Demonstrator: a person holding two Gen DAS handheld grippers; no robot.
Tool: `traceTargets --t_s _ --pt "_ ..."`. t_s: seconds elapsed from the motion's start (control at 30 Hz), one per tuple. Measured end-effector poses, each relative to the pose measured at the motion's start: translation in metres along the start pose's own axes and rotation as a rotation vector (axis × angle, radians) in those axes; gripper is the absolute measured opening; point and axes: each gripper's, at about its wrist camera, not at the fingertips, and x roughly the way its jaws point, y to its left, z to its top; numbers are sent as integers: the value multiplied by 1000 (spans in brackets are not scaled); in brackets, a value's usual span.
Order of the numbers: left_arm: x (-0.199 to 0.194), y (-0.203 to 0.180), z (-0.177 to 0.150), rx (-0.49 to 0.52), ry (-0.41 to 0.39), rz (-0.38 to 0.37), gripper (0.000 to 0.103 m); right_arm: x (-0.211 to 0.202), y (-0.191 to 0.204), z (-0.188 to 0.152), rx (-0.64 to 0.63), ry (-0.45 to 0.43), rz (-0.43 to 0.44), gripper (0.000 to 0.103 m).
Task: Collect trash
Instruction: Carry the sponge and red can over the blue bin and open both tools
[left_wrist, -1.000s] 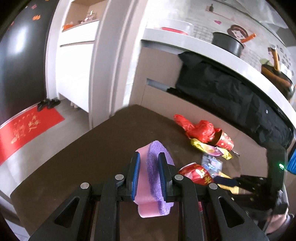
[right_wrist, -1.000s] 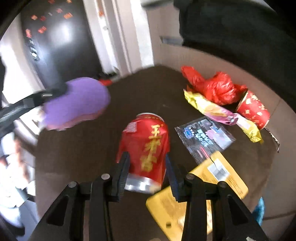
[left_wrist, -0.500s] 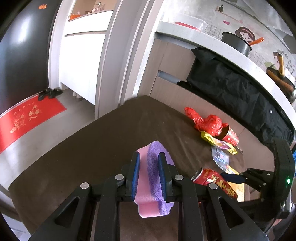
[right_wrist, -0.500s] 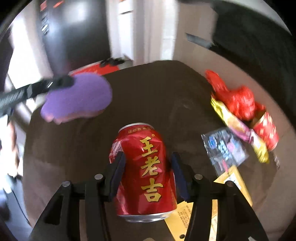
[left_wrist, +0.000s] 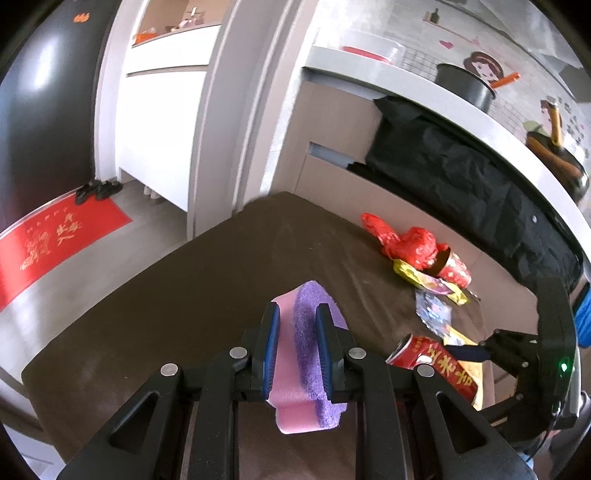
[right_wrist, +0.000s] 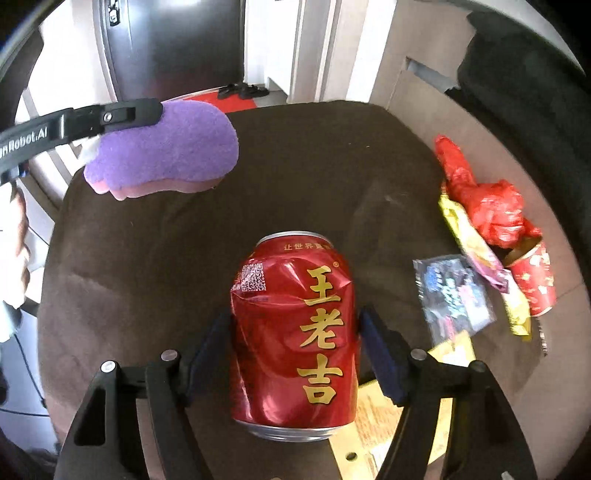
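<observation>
My right gripper (right_wrist: 293, 339) is shut on a dented red drink can (right_wrist: 295, 332) and holds it above the dark brown table (right_wrist: 166, 266); the can also shows in the left wrist view (left_wrist: 436, 360). My left gripper (left_wrist: 295, 343) is shut on a pink and purple sponge (left_wrist: 306, 354), held over the table to the left of the can; the sponge also shows in the right wrist view (right_wrist: 162, 155). More trash lies at the table's right side: a red plastic bag (right_wrist: 484, 199), a yellow wrapper (right_wrist: 476, 251), a red paper cup (right_wrist: 535, 280), a clear printed packet (right_wrist: 454, 295) and a yellow card (right_wrist: 373, 417).
A black jacket (left_wrist: 472, 177) hangs over the counter edge behind the table. Pots (left_wrist: 465, 85) stand on the counter. A red floor mat (left_wrist: 51, 240) and black shoes (left_wrist: 98, 190) lie on the floor to the left, before a dark door (right_wrist: 166, 48).
My right gripper has lifted the can and drawn it back and up from the trash pile. My left gripper with the sponge has stayed nearly still.
</observation>
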Motion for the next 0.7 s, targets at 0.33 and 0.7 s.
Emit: traceTargets --t_s 0.33,0.7 --pt "-5 -64 -2 80 9 -89 20 -71 -32 -46 114 -197 -119 67" --pt "-6 -159 5 179 9 -198 20 -135 -105 -93 387 -378 -138 67"
